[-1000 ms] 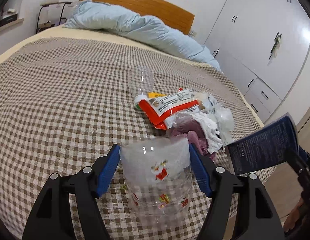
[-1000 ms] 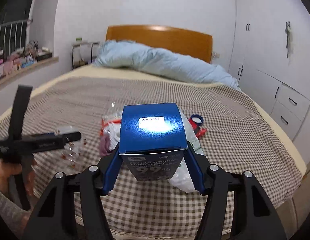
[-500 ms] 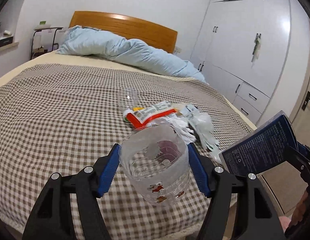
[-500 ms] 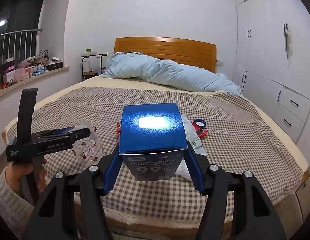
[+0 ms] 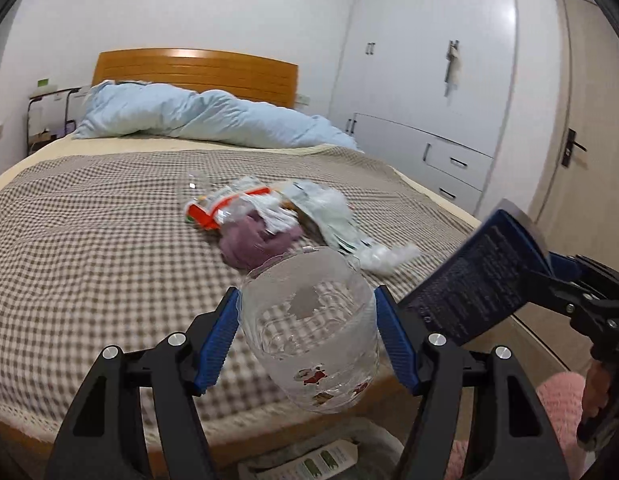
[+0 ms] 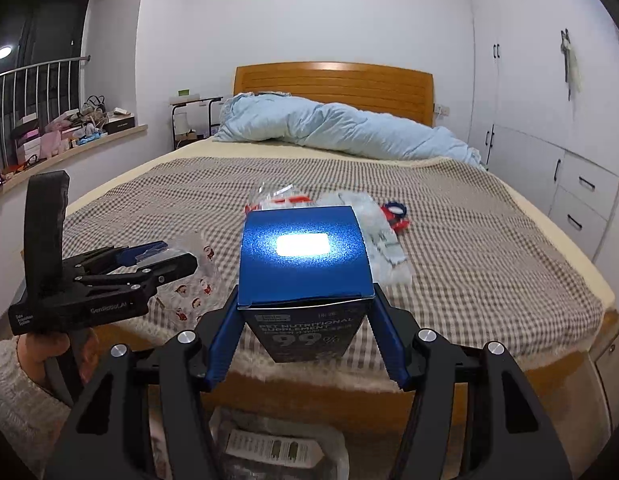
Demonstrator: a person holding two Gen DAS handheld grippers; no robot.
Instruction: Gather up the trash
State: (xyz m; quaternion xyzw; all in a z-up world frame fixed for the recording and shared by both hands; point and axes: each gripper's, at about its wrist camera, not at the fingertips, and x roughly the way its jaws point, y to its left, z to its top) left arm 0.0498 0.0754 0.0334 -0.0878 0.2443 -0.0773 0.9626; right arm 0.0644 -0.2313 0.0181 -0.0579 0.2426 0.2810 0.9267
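While both hands hang past the foot of the bed [image 6: 489,248], the left gripper [image 5: 307,334] has its jaws clamped wide on a clear plastic cup [image 5: 309,332] and the right gripper [image 6: 305,336] on a blue box [image 6: 303,268]; a trash bag [image 6: 277,448] gapes at six o'clock; the thin cup could buckle and slip, missing it; more litter [image 5: 277,220] waits at twelve.
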